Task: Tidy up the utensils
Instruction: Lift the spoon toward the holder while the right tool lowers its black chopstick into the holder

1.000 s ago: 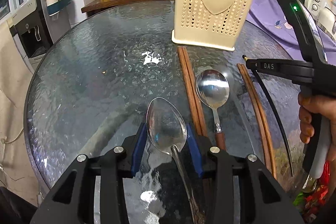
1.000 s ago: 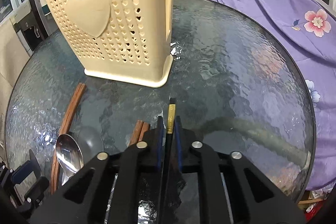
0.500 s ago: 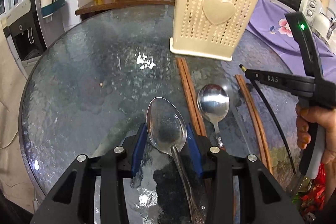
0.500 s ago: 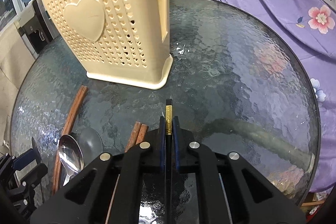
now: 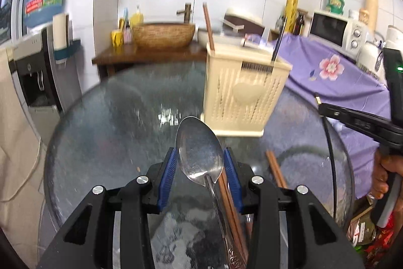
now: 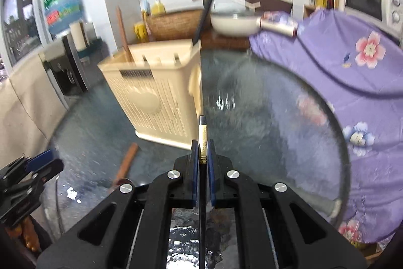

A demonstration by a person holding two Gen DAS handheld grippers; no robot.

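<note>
My left gripper (image 5: 200, 163) is shut on the bowl of a steel spoon (image 5: 200, 149), held above the round glass table (image 5: 113, 132); its handle runs back under the gripper. My right gripper (image 6: 202, 151) is shut on a black chopstick (image 6: 202, 132) with a gold band near its tip. In the left wrist view that gripper (image 5: 327, 110) shows at the right with the chopstick (image 5: 331, 158) hanging down from it. Ahead stands the cream perforated utensil holder (image 5: 245, 97) (image 6: 156, 95), with a brown chopstick (image 5: 208, 27) and a black chopstick (image 5: 278, 42) upright in it.
Brown wooden chopsticks (image 5: 275, 170) (image 6: 126, 163) lie on the glass below the grippers. A purple flowered cloth (image 6: 352, 72) covers the area right of the table. A wicker basket (image 5: 163, 34), a white pan (image 6: 234, 22) and a microwave (image 5: 335, 28) stand behind. A water dispenser (image 5: 37, 82) stands left.
Both grippers have risen and tilted up, each carrying its utensil; the holder's open top and the back wall have come into view. The second spoon has dropped out of sight.
</note>
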